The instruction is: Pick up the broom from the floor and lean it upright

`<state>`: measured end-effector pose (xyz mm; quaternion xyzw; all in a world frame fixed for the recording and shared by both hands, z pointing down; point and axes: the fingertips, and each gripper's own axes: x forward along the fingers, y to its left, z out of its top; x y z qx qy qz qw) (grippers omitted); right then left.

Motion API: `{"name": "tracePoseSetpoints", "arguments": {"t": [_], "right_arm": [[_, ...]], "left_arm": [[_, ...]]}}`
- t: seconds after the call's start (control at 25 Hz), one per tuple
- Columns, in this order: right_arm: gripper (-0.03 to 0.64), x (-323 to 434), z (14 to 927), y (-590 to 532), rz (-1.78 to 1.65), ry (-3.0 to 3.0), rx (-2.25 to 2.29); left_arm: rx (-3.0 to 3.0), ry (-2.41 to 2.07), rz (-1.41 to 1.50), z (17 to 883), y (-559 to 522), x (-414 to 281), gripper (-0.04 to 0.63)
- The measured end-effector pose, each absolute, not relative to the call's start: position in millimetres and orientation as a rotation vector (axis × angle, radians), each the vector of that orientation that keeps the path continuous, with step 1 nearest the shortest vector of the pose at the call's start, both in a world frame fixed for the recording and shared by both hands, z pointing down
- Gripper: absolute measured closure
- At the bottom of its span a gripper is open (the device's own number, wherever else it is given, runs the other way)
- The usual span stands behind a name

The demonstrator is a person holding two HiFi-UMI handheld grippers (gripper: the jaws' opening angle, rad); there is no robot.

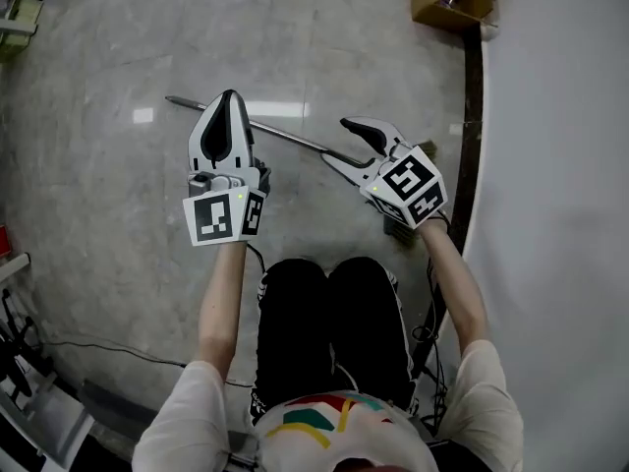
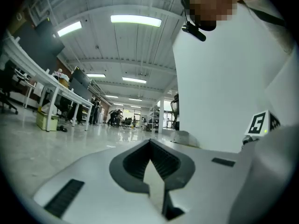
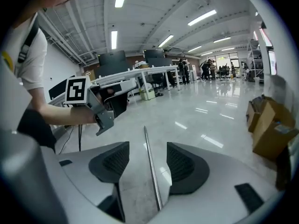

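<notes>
Broom [image 1: 285,134] was seen lying flat on the floor [image 1: 118,165], its metal handle [image 3: 150,167] angled toward the wall [image 1: 560,116]. Right gripper [image 1: 339,141] was held with jaws spread wide, the handle framed between them but not clamped. Left gripper [image 1: 229,101] was held beside it over the handle, jaws pressed together on nothing

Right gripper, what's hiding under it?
The broom's thin metal handle, lying on the grey floor between the open jaws. The broom's brush end is mostly covered by the right gripper.
</notes>
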<state>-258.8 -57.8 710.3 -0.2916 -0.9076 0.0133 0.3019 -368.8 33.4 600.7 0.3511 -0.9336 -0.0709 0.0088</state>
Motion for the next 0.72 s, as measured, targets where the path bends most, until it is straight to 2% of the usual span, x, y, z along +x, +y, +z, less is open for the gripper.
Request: {"name": "tracePoseSetpoints", "arguments": {"t": [0.24, 0.52, 0.64, 0.72], "right_arm": [[0.357, -275, 862, -23, -0.031, -2.316, -0.864], [0.359, -298, 936, 4, -0.169, -2.107, -0.934], [0.45, -298, 961, 9, -0.262, -2.026, -0.893], [0.455, -291, 976, 11, -0.308, -1.976, -0.87]], "left_arm": [[0.97, -2.959, -0.242, 737, 65, -374, 0.551], [0.879, -2.912, -0.158, 800, 83, -368, 0.551], [0.876, -2.897, -0.143, 813, 87, -365, 0.551], [0.866, -2.905, -0.141, 814, 91, -367, 0.551]]}}
